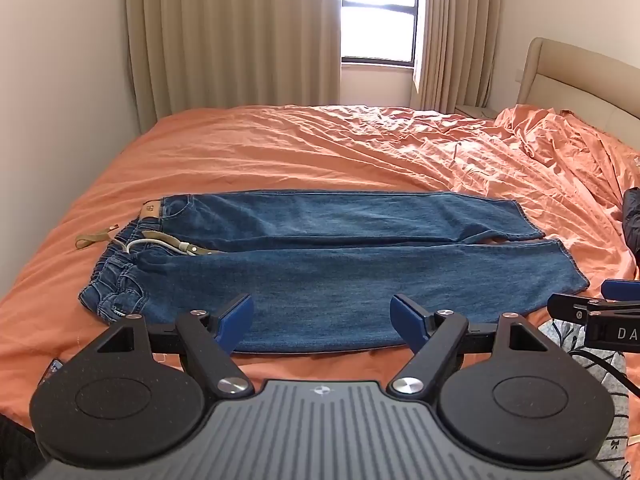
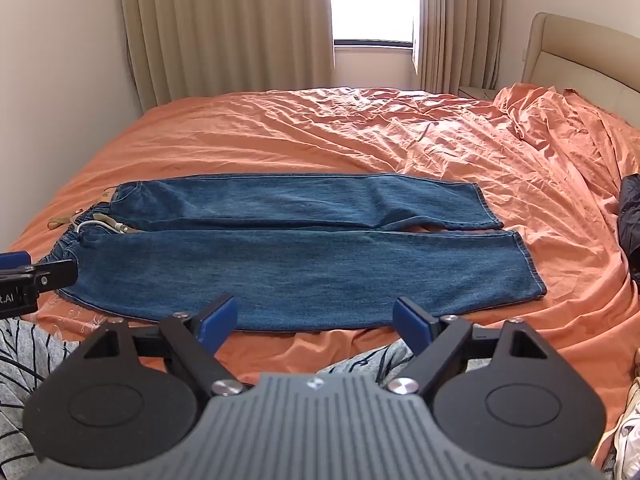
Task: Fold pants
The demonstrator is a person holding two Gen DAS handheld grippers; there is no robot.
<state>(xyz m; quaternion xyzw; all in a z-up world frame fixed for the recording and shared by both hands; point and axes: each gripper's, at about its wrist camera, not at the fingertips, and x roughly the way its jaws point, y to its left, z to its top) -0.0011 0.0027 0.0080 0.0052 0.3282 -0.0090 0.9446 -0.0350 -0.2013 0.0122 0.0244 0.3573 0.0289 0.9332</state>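
While both grippers hang at the near edge of the bed, the pants (image 1: 320,256) lie spread flat across the orange sheet (image 1: 280,148), waistband to the left, hems to the right, the two legs running side by side with a thin gap showing sheet between them near the cuffs.

Over on the far left, a tan drawstring (image 1: 94,237) trails off the waistband onto the sheet, and a white cord (image 1: 146,243) curls at the open waist beside the leather patch (image 1: 152,211).

Now the left gripper (image 1: 322,322): fingers spread wide, blue pads (image 1: 236,320) framing the near leg's lower edge, nothing between them, hovering just short of the denim.

Moving right, the right gripper (image 2: 314,320) sits in much the same pose, jaws wide apart and empty, poised at the near edge of the leg towards the hem end; patterned grey cloth (image 2: 24,352) shows beneath it.

Out on the right edge, a dark garment (image 2: 630,216) rests on the rumpled sheet, with the beige headboard (image 2: 580,52) beyond. At the back, curtains (image 2: 224,28) flank a bright window (image 2: 372,4).
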